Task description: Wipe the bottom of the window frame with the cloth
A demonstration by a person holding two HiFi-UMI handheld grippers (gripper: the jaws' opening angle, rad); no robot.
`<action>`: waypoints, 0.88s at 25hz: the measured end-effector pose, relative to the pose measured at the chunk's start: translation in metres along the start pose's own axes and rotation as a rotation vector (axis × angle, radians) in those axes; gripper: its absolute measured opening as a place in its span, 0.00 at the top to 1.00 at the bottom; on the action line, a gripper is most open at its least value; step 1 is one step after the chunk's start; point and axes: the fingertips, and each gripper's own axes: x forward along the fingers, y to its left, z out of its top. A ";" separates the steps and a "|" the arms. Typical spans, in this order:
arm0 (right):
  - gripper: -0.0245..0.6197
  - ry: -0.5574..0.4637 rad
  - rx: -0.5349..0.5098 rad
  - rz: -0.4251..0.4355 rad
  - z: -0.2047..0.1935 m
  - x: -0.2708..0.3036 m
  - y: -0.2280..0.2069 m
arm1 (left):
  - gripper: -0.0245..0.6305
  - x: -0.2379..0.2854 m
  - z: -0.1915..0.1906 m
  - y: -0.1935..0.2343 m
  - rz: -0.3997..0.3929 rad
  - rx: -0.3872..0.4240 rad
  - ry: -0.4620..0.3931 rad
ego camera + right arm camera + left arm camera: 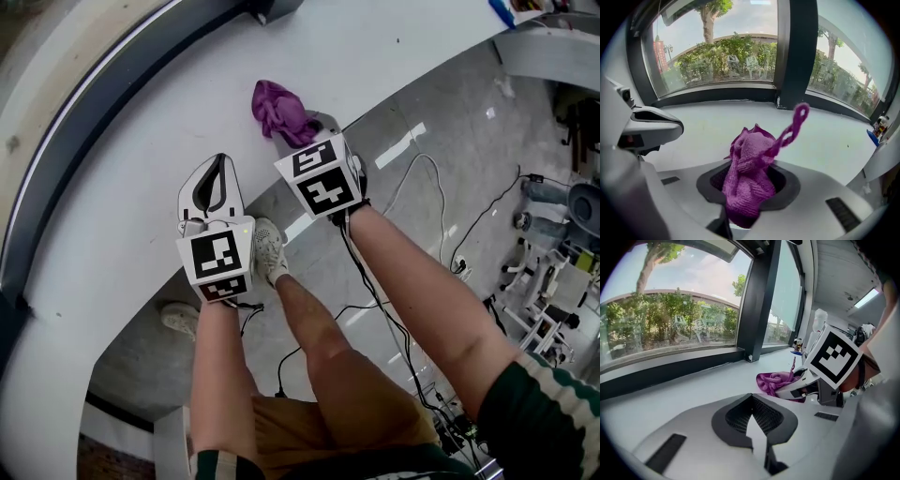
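Right gripper view: we are clenching the cloth (749, 164) in the right gripper (748, 187) over the sill (825, 136); the window frame (717, 93) is running crosswise ahead, the left gripper (752, 401) idling, seemingly closed empty.

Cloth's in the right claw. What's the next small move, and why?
Probably push the right claw forward until the cloth meets the bottom rail of the frame. The claw is shut on the bunched cloth, but bare sill lies between it and the dark rail, so nothing is being wiped yet.
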 end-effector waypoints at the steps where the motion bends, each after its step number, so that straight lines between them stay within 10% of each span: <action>1: 0.75 0.002 -0.003 0.003 0.001 0.001 0.005 | 0.95 -0.003 -0.002 0.004 0.004 -0.004 0.001; 22: 0.75 0.010 -0.138 0.065 0.028 0.020 0.160 | 0.95 -0.093 -0.039 0.095 0.078 -0.073 -0.043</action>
